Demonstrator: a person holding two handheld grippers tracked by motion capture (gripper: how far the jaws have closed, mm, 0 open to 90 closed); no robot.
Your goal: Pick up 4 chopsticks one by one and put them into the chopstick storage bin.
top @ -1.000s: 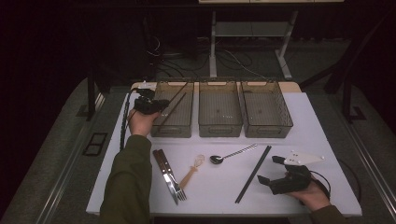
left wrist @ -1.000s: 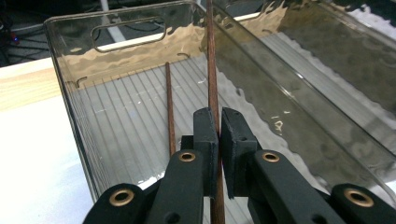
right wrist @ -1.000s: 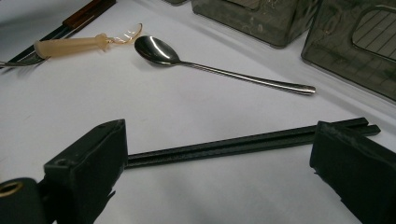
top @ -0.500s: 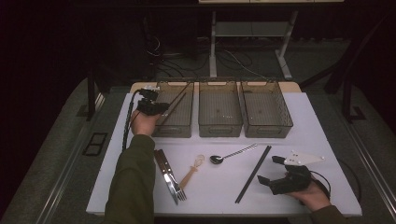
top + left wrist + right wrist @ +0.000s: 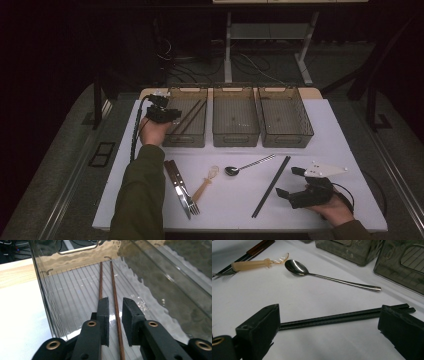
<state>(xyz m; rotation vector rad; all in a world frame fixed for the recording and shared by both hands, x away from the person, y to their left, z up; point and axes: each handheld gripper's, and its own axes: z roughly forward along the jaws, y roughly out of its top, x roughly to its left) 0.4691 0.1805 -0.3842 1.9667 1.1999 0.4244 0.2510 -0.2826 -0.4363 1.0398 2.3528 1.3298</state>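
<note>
Three clear bins stand in a row at the far side of the white surface. The left bin holds a pair of brown chopsticks lying flat on its ribbed floor; the middle bin and right bin look bare inside. Compared with a second ago, the left tool has edged further along the left bin, while the right tool has not moved. The left tool's jaws stand narrowly apart, one chopstick running between them without touching. The right tool gapes wide just beside the black chopsticks, near the spoon.
</note>
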